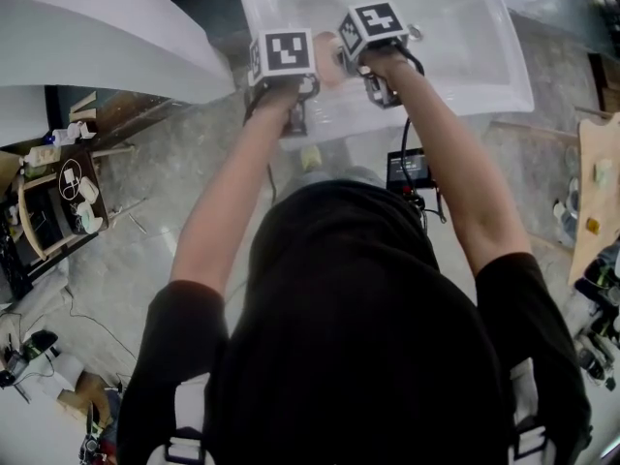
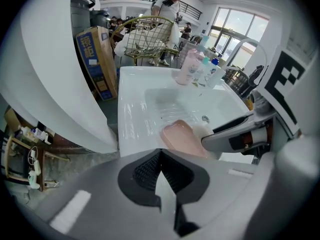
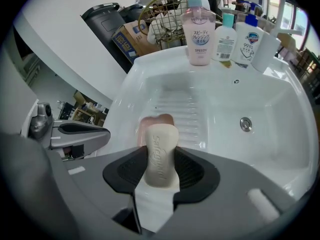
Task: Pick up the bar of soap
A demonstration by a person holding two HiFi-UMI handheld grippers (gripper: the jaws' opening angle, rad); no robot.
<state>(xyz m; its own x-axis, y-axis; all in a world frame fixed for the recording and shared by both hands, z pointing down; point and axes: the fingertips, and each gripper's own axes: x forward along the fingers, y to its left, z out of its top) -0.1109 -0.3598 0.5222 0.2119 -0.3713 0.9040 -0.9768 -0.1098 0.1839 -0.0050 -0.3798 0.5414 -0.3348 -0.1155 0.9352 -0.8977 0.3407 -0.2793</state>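
The head view hides the soap (image 3: 160,146). The right gripper (image 3: 161,170) clamps it above the sink (image 3: 225,134). The left gripper (image 2: 160,173) is closed, empty.

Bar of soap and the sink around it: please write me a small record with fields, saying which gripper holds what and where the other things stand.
bar of soap: on edge, clamped between the jaws of the right gripper
left gripper: jaws together, nothing between them
soap dish: pink, in the basin just beyond the held soap
sink: white, ribbed floor
drain: to the right of the soap
bottles: upright in a row on the back rim
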